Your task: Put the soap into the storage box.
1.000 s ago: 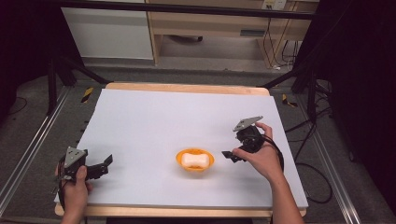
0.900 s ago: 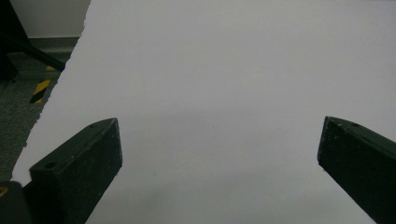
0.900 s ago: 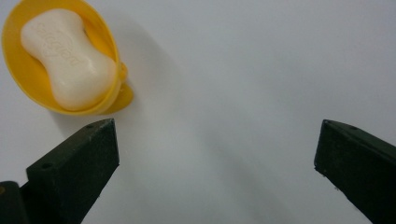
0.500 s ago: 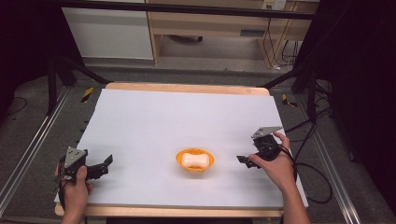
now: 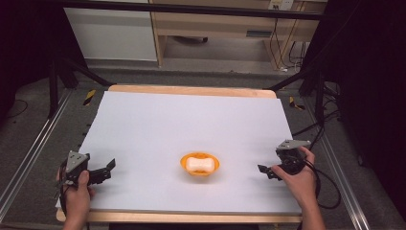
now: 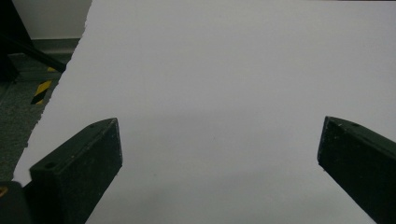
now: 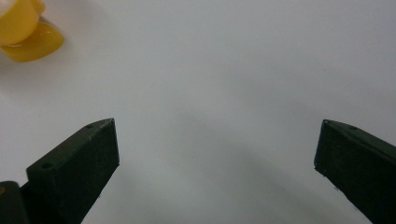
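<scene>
- Left gripper view, starting at the fingers [image 6: 79, 177]: the two black wedge-shaped tips stand wide apart with nothing between them, only the bare white sheet covering the worktop [image 6: 210, 84] beneath and ahead.
- Off to that view's left, the sheet's edge gives way to grey floor [image 6: 18, 116] with a strip of yellow-and-black tape [image 6: 42, 91] on it.
- From the high view, the left gripper [image 5: 106, 170] sits low at the near left corner of the worktop [image 5: 191, 124], held by the person's left hand [image 5: 76, 191], a grey three-cornered plate on its top and its fingers aimed toward the middle.
- Right gripper view: its fingers [image 7: 74, 172] are likewise spread wide and hold nothing, with plain white surface between them.
- At that view's upper left corner sits the edge of a small orange bowl [image 7: 37, 44] holding something pale yellow; it lies well apart from the fingers.
- High view again: the right gripper [image 5: 265, 170] rests near the right edge of the sheet in the person's right hand [image 5: 299, 179], cable trailing off the side, tips turned toward the centre.
- The small round orange bowl [image 5: 184, 165] stands on the worktop between the two grippers, toward the near edge, with a pale whitish lump [image 5: 199, 164] lying inside it. I can't tell what the lump is.
- Beyond the wooden far edge are dark stand legs and a pale wooden cabinet [image 5: 210, 28].
</scene>
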`<action>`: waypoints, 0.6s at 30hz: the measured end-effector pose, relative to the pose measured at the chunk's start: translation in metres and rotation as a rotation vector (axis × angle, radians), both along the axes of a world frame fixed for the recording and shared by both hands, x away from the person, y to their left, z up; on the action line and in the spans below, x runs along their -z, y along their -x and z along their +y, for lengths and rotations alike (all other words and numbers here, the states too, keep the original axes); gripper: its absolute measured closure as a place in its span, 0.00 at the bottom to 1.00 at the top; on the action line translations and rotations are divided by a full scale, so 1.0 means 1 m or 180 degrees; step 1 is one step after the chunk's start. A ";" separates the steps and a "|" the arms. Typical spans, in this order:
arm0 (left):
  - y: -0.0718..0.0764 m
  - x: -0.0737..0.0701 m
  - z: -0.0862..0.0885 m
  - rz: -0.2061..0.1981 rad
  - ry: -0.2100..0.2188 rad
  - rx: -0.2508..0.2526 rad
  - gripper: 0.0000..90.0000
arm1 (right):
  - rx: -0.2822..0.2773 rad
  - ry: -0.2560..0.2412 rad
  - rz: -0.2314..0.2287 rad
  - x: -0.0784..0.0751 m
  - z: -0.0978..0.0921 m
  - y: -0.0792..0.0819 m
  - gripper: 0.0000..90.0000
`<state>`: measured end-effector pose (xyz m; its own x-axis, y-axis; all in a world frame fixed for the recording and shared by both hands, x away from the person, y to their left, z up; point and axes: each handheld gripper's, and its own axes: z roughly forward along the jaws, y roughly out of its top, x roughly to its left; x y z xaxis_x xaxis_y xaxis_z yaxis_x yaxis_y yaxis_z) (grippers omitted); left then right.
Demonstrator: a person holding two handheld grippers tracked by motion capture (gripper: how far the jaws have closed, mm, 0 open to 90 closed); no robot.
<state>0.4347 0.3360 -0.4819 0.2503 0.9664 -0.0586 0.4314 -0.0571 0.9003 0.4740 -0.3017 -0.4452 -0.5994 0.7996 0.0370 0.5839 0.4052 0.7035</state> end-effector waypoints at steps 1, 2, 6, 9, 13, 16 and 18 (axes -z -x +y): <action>0.000 0.000 0.000 0.0000 0.0000 0.0000 0.00 | 0.0014 -0.0019 0.0017 0.000 -0.002 0.001 0.01; 0.000 0.000 0.000 -0.0001 -0.0002 -0.0001 0.00 | 0.0014 -0.0019 0.0017 0.000 -0.002 0.001 0.01; 0.000 0.000 0.000 -0.0001 -0.0004 0.0000 0.00 | 0.0073 -0.0062 -0.0018 0.004 -0.014 0.007 0.01; 0.000 0.000 0.000 -0.0002 -0.0007 -0.0003 0.00 | 0.0127 -0.0089 -0.0041 0.007 -0.022 0.012 0.01; 0.000 0.000 0.000 -0.0002 -0.0007 -0.0004 0.00 | 0.0184 -0.0133 -0.0047 0.011 -0.030 0.017 0.01; 0.000 0.000 0.000 -0.0003 -0.0007 -0.0002 0.00 | 0.0188 -0.0135 -0.0070 0.013 -0.034 0.020 0.01; 0.000 0.000 0.000 -0.0002 -0.0010 -0.0004 0.00 | 0.0224 -0.0192 -0.0061 0.015 -0.039 0.024 0.01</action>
<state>0.4346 0.3357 -0.4819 0.2491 0.9669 -0.0556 0.4308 -0.0592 0.9005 0.4498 -0.3406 -0.4600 -0.5427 0.8365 0.0753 0.5957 0.3202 0.7366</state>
